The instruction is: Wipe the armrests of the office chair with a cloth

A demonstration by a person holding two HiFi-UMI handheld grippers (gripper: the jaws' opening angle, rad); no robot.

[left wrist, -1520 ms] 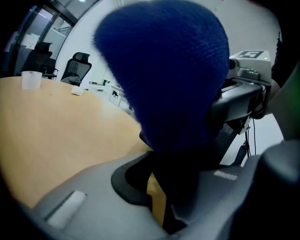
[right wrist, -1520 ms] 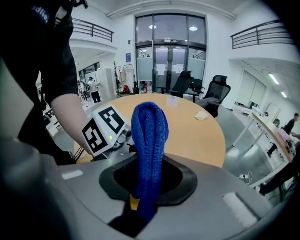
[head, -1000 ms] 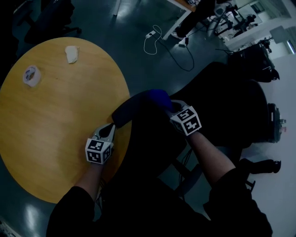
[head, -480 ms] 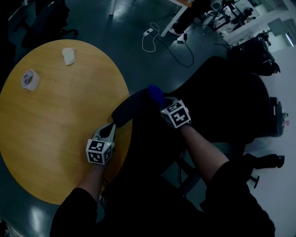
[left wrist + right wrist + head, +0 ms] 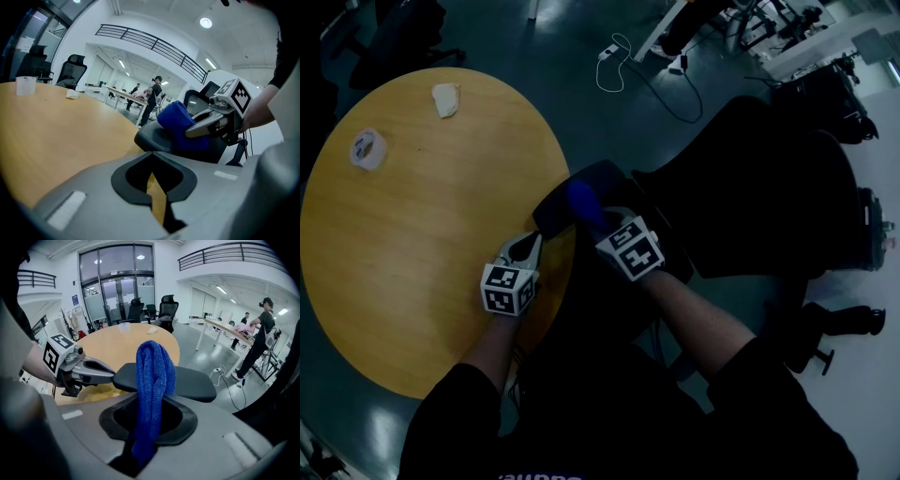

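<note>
Right now my right gripper has its fingers pinched tight on the blue cloth. The cloth runs up through the gap between them and bunches out past the tips in a thick fold. I judge it is held that way so the soft fold, not the hard jaws, meets the armrest. The dark pad lies straight ahead of these fingers and crosswise to them, and the fold sits on or just over its top; from the head view it covers the pad's middle part. My left gripper has its fingers pressed together with nothing between them, only a thin slit showing the wood of the table below. Their tips point at the near end of the pad, just beside it, where it overhangs the table's edge. I cannot tell whether they touch it. I take that as a bracing spot, so the chair does not swivel or roll off while the other side rubs. The wiping looks under way on this one armrest. The pad's far end, beyond the cloth, is uncovered, and the second armrest is not in sight. A slipping fold would be my worry, so the pinch needs to stay firm.
</note>
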